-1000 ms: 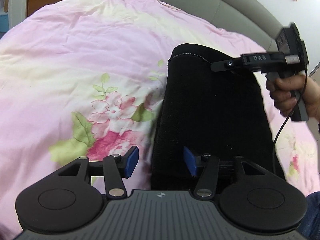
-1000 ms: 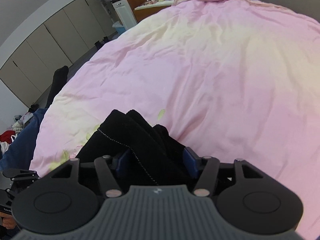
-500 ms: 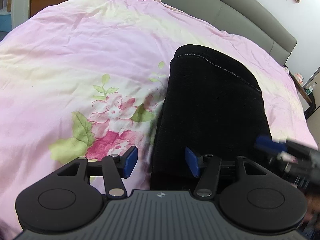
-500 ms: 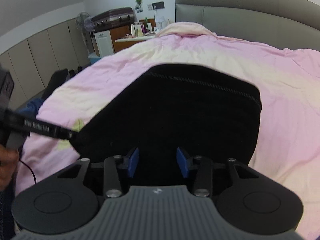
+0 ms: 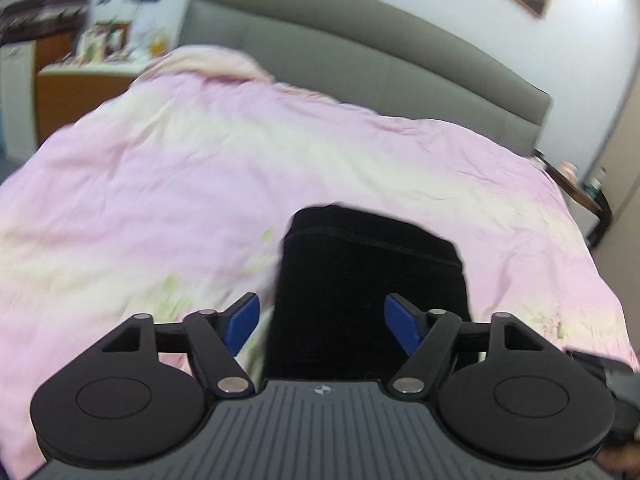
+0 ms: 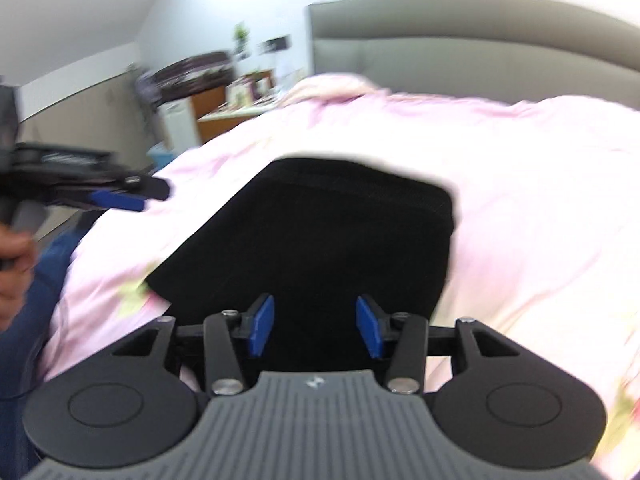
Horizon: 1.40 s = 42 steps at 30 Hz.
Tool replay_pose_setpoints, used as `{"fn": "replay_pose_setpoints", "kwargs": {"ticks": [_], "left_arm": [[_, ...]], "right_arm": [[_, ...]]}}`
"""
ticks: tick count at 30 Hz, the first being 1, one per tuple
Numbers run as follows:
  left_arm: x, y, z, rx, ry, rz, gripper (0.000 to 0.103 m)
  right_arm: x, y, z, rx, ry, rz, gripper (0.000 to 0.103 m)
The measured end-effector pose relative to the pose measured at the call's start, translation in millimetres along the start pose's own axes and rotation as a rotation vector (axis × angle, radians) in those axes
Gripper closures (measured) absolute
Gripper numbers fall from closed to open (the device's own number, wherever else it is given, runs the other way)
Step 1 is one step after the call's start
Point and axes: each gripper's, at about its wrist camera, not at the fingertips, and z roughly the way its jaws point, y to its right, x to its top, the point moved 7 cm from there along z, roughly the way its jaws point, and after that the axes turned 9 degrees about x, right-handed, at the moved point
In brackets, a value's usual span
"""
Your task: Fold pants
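Since half a second ago, both grippers are pulling back and up from the pants, and more headboard is showing. In the left wrist view, the left gripper [image 5: 320, 322] is hovering with fingers spread wide, gripping nothing, above the black folded pants [image 5: 372, 280] lying on the pink duvet [image 5: 160, 200]. In the right wrist view, the right gripper [image 6: 315, 330] is likewise gaping empty over the pants [image 6: 320, 232]; the grey headboard [image 6: 460, 48] is standing behind.

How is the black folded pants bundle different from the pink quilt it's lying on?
The pants are plain black; the quilt is pink with flower prints. The pants are folded into a compact block; the quilt spreads wrinkled across the whole bed. Both are soft fabric, and neither is held by a gripper.
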Motion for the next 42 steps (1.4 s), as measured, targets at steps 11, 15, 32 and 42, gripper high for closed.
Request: {"fn": "replay_pose_setpoints", "kwargs": {"ticks": [11, 15, 32, 42], "left_arm": [[30.2, 51.6, 95.6, -0.015, -0.088, 0.201, 0.019], [29.5, 44.2, 124.3, 0.03, -0.128, 0.228, 0.02], [16.7, 23.3, 158.9, 0.087, -0.179, 0.202, 0.012], [19.4, 14.8, 114.4, 0.048, -0.154, 0.163, 0.015]], "right_arm": [[70.3, 63.4, 68.2, -0.096, 0.033, 0.116, 0.059], [79.7, 79.5, 98.7, -0.095, 0.01, 0.132, 0.059], [54.7, 149.1, 191.5, -0.123, -0.145, 0.405, 0.067], [63.5, 133.7, 94.3, -0.065, 0.108, 0.416, 0.055]]}}
